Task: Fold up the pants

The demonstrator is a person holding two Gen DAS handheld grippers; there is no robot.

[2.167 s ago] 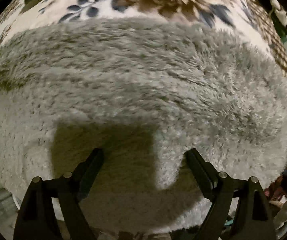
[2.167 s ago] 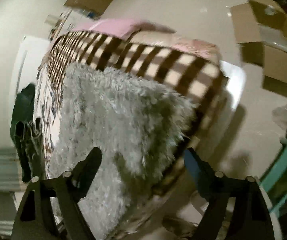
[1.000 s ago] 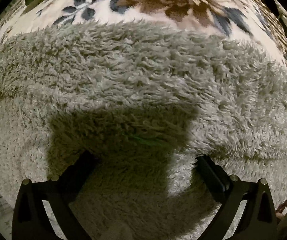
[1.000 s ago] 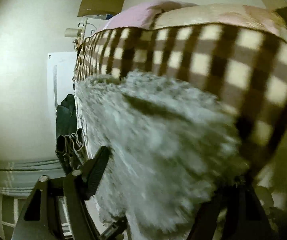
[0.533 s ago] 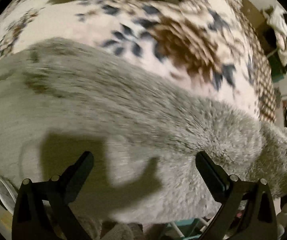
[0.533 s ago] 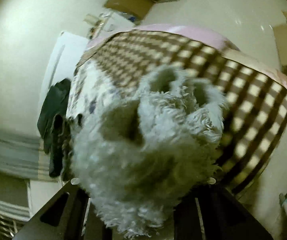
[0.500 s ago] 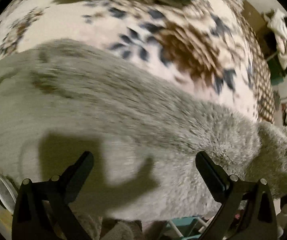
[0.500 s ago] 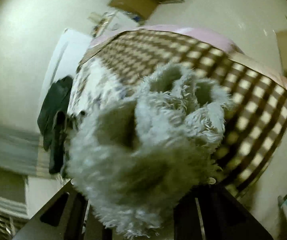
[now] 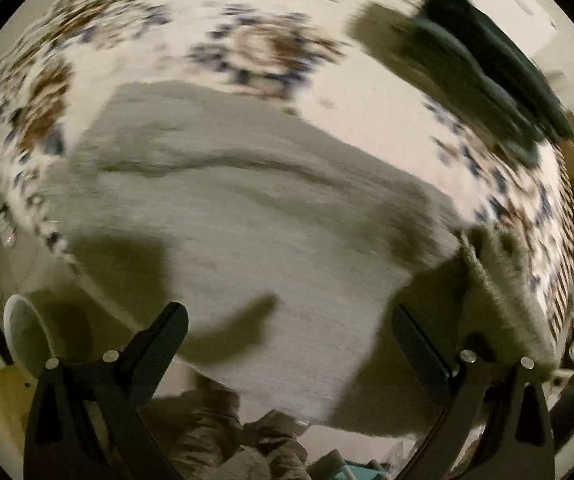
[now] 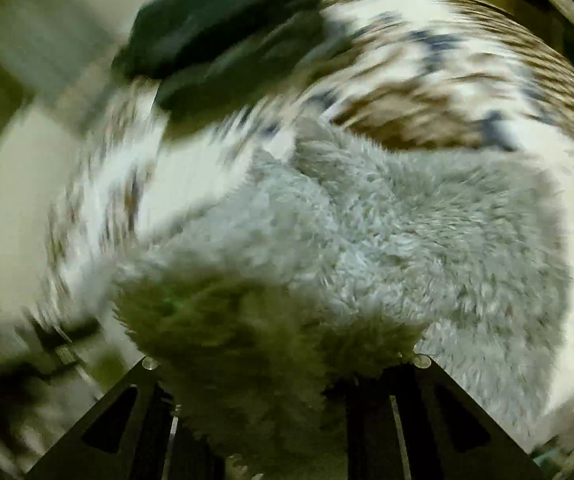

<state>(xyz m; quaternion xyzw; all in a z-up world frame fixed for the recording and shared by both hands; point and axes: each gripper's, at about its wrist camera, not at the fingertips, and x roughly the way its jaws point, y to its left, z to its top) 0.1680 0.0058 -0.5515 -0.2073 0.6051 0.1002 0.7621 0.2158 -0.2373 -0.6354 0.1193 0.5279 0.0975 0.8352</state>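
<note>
Two grippers over fluffy grey fleece pants spread on floral-patterned blanket. Left gripper jaws wide apart, empty. Right gripper clamped on bunched pants. Left view alone shows white bowl, contents unclear.

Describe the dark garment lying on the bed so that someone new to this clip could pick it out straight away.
Start from the bed's cream floral blanket, patterned in brown and blue. The fluffy grey pants cover its near part; look past them to the far edge. There a dark green, smooth-looking garment lies bunched, the only dark, unpatterned, non-fluffy fabric on the bed.
</note>
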